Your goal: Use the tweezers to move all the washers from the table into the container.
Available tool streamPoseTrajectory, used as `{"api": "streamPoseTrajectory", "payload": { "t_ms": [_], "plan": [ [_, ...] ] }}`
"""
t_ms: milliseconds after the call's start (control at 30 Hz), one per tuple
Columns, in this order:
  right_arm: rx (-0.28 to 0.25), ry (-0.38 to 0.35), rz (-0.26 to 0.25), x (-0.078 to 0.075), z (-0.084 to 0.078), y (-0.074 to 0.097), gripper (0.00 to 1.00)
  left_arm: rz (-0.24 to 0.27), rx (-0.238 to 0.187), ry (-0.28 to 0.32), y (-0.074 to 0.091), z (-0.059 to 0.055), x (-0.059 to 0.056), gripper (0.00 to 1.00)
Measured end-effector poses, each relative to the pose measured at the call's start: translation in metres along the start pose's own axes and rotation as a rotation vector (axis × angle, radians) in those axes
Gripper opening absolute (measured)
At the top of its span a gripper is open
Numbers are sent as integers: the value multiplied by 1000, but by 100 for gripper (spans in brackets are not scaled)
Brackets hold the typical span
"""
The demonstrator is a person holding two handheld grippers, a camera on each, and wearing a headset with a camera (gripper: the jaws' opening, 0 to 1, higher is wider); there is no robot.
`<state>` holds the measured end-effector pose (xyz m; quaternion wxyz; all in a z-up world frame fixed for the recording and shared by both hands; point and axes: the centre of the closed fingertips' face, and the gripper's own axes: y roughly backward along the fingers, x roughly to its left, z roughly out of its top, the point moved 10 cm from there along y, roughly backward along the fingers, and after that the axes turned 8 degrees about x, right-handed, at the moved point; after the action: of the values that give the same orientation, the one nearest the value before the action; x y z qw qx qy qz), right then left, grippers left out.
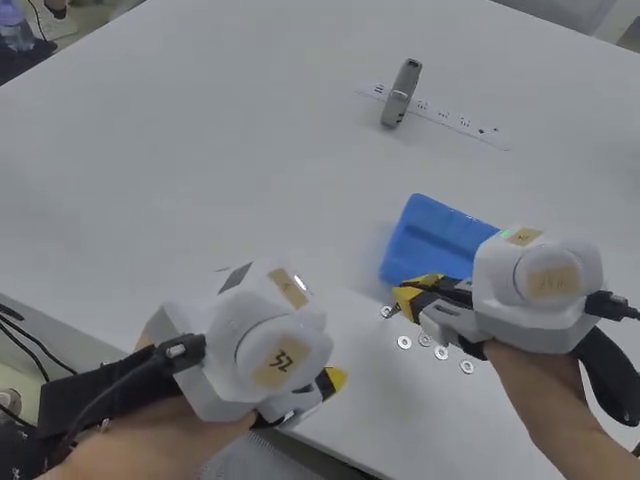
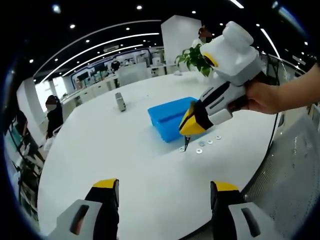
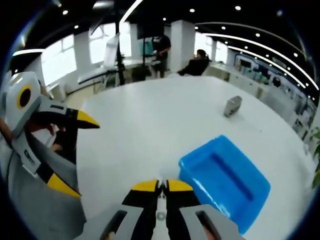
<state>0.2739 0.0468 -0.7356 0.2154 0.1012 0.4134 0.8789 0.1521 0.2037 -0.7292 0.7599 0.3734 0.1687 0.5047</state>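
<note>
Nearest, the left gripper [image 2: 162,195] hangs released over bare worktop [image 2: 125,150], jaws apart and holding nothing. Beyond it the right gripper [image 2: 191,123] is clenched on the tweezers [image 2: 186,143], whose tip is down beside the end washer [image 1: 386,312] of a loose row of washers [image 1: 441,352]. Picking looks to be in hand. The next move calls for pinching that washer and carrying it to the blue container [image 1: 440,240] just behind.

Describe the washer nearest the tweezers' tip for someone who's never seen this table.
On the white table, find the blue container; a loose row of washers lies off its near side. Yours is the washer at the row's left end in the head view, beside the tip of the tweezers, apart from the rest.
</note>
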Motion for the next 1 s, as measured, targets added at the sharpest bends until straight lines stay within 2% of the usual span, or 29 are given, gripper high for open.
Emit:
{"api": "streamPoseTrajectory", "payload": {
  "t_ms": [200, 867, 1000],
  "plan": [
    [5, 8, 4, 0, 2, -3, 2, 1, 5, -3, 0, 0, 0, 76],
    [14, -37, 27, -4, 2, -6, 2, 4, 22, -18, -1, -1, 0, 75],
    [5, -35, 11, -1, 0, -6, 2, 3, 20, -17, -1, -1, 0, 75]
  ]
}}
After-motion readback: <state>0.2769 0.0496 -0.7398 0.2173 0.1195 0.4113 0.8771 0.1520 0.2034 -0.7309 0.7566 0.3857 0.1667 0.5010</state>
